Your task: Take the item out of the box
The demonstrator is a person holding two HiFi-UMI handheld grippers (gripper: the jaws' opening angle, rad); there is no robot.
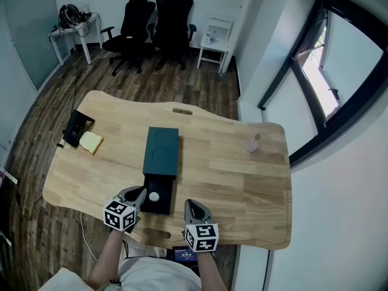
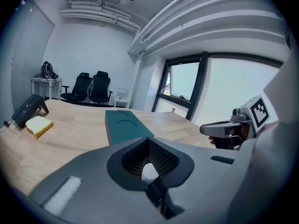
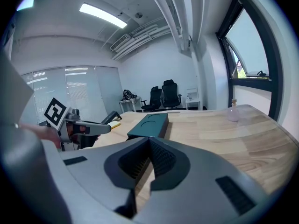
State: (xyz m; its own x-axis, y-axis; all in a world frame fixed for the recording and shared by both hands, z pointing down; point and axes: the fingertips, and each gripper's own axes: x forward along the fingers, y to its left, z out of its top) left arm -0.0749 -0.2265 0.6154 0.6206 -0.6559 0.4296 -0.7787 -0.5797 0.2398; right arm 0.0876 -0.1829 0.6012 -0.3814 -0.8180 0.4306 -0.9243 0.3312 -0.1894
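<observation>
matte green rectangular box (image 1: 162, 150), round white item (image 1: 154, 196), pale wooden table (image 1: 242, 180).

Dark green rectangular box (image 1: 161, 150) at the centre of the pale wooden table (image 1: 242, 180); its black pull-out tray (image 1: 163, 206) juts toward the near edge — small white round item (image 1: 154, 196) in it. Left gripper (image 1: 143, 193) just left of the tray, right gripper (image 1: 189, 206) just right. Yellow foam block (image 1: 91, 142) just beside the black wedge-shaped device (image 1: 76, 127), far left. Small clear bottle (image 1: 253, 143) right of the box — well apart.
</observation>
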